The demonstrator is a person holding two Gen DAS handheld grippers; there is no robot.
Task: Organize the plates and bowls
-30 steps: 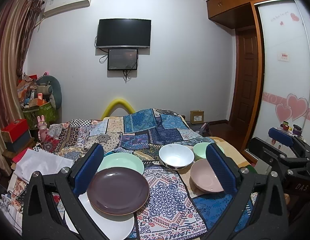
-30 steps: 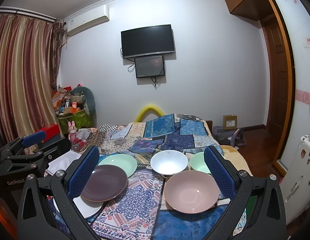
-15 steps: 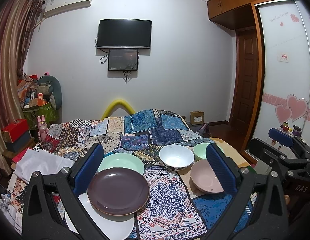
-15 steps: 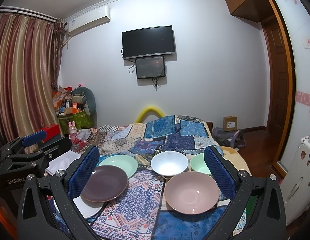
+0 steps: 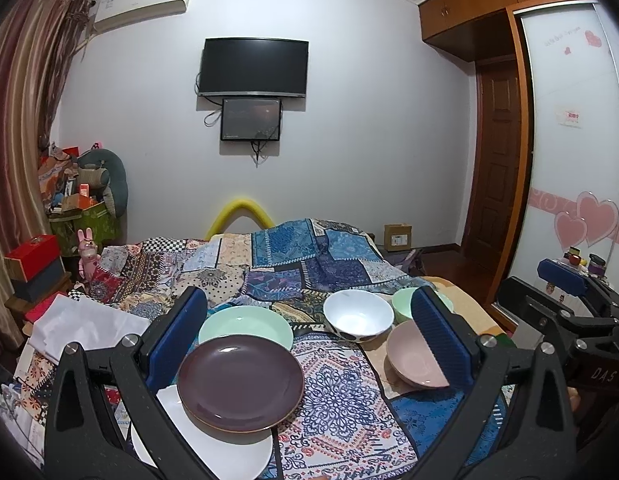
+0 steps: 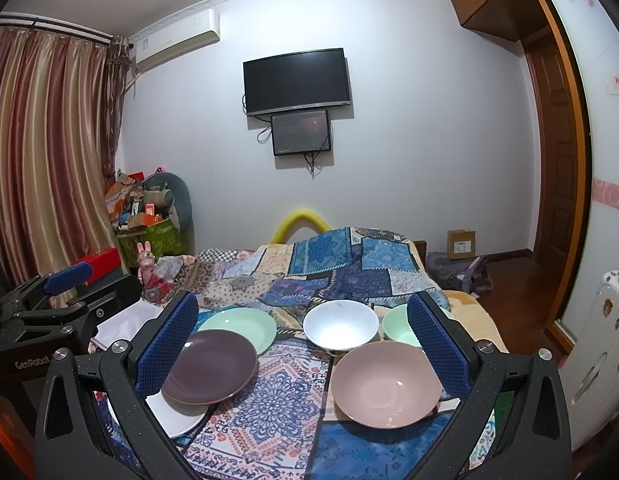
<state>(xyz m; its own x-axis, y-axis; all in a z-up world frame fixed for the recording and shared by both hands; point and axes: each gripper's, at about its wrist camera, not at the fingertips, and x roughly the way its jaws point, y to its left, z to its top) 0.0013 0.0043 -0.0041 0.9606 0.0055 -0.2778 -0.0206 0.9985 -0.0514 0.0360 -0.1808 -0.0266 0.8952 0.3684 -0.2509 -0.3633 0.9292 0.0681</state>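
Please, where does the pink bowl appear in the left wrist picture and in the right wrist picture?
Left wrist: pink bowl at lower right, partly behind the right-hand blue finger pad.
Right wrist: pink bowl at lower centre-right, fully visible between the pads.
Shared landmark: the white bowl just behind it in both.

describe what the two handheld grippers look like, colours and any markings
Both the left gripper and the right gripper have black speckled frames with triangular cut-outs and silver bolts. Their fingers carry blue textured pads. White lettering shows on the bodies: "GenRobot" on the left one, "DAS" on the right one. Each has a blue handle piece. No cables show.
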